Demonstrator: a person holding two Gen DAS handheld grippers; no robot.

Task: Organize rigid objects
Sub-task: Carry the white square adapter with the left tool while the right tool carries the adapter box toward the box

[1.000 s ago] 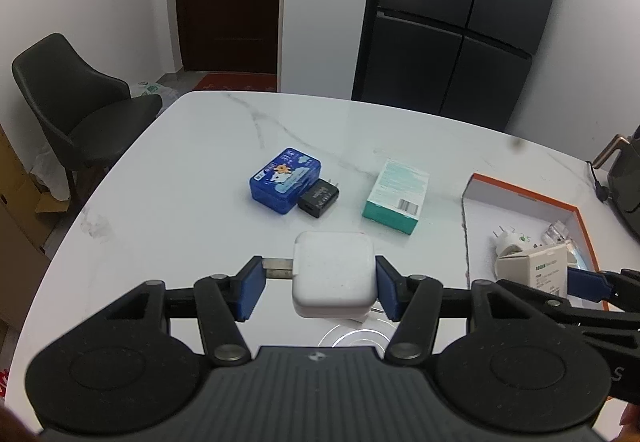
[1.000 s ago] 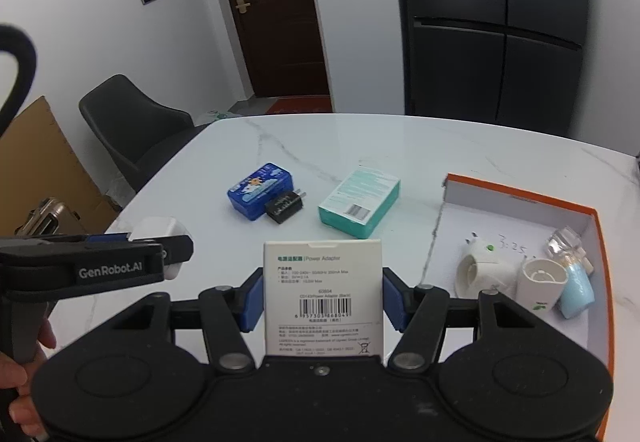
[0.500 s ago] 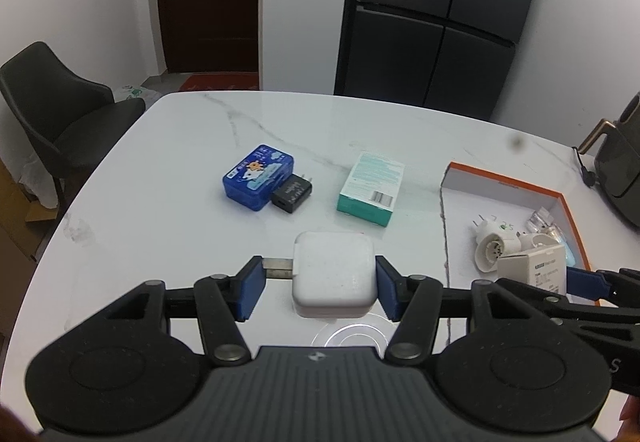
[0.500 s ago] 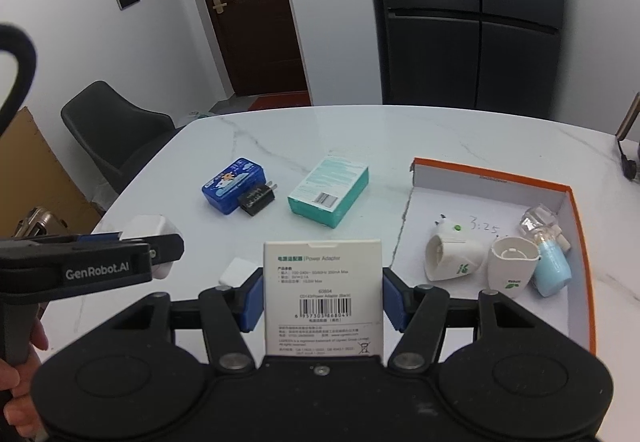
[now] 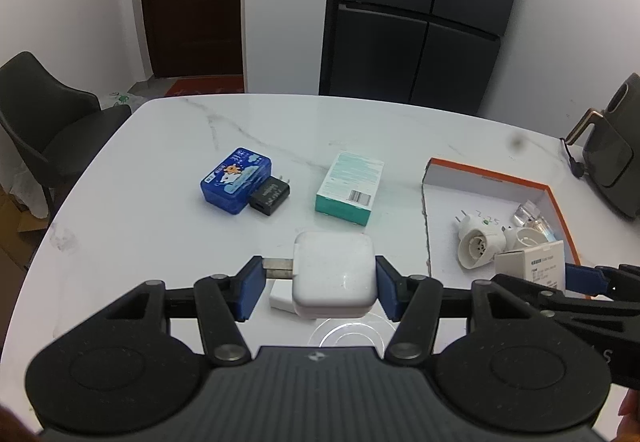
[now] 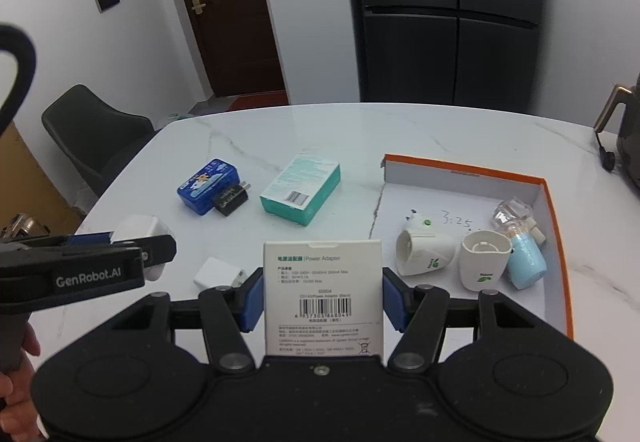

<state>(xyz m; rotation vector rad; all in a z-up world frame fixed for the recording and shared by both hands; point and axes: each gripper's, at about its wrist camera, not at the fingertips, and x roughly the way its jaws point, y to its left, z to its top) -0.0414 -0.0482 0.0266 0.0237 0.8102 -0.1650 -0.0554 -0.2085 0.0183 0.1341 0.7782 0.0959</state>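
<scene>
My left gripper (image 5: 320,288) is shut on a white charger (image 5: 334,274), held above the table with its metal prongs against the left pad. In the right wrist view that gripper (image 6: 120,246) and the charger (image 6: 136,228) hang at the left. My right gripper (image 6: 323,298) is shut on a white power adapter box (image 6: 322,274), held upright with its barcode facing the camera, just left of the orange-rimmed tray (image 6: 460,178). The left wrist view shows this box (image 5: 528,264) over the tray's near edge.
The tray holds two white plug-in devices (image 6: 424,250), (image 6: 484,258) and a blue bottle-like item (image 6: 526,260). On the marble table (image 6: 360,130) lie a blue tin (image 6: 206,186), a black charger (image 6: 231,200), a teal box (image 6: 302,194) and a small white charger (image 6: 216,274). A dark kettle stands far right.
Both grippers have drifted to the right with their loads, so the table objects slid left in both views. The small white charger on the table has come into sight.
</scene>
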